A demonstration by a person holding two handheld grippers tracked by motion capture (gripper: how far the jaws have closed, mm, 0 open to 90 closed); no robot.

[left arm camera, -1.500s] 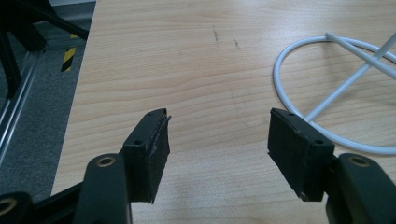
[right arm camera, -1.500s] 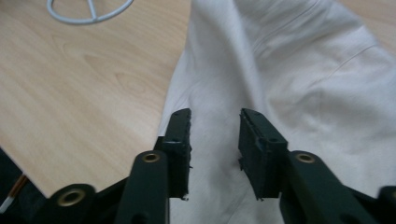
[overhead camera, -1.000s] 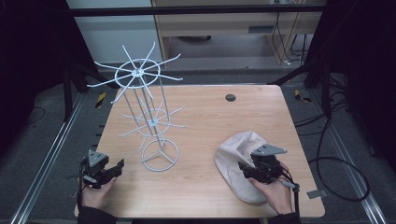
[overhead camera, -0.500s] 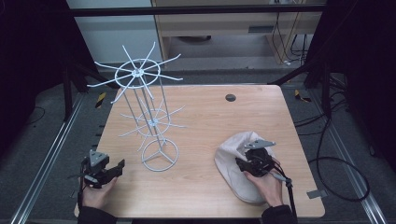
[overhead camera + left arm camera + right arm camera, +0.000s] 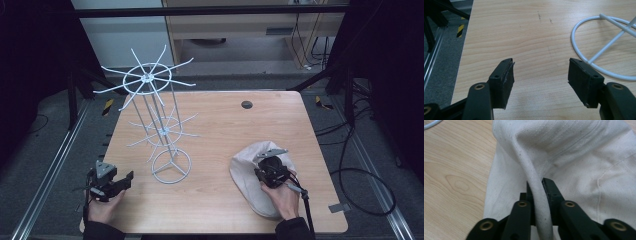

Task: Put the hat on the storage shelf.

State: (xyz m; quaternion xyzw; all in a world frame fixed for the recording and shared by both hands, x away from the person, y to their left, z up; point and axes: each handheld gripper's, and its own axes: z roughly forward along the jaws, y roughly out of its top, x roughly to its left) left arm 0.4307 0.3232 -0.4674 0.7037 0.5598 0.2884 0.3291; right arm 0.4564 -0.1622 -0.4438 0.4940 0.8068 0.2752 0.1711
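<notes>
As seen from high view, landmark = white wire rack point(image 5: 159, 125), standing on wooden table point(image 5: 220, 130), left-of-centre.
Cloth: cream fabric piece point(image 5: 252, 180), crumpled, flat on table, well to rack's right, nearer the person.
R gripper point(image 5: 270, 172): on top of cloth; right gripper view shows jaws pinched on a raised rolled hem point(image 5: 534, 182).
L gripper point(image 5: 112, 182): near table edge, left of rack base ring point(image 5: 604, 47); jaws spread wide, nothing betw. them, apart from ring.
Hands: one behind each gripper.
</notes>
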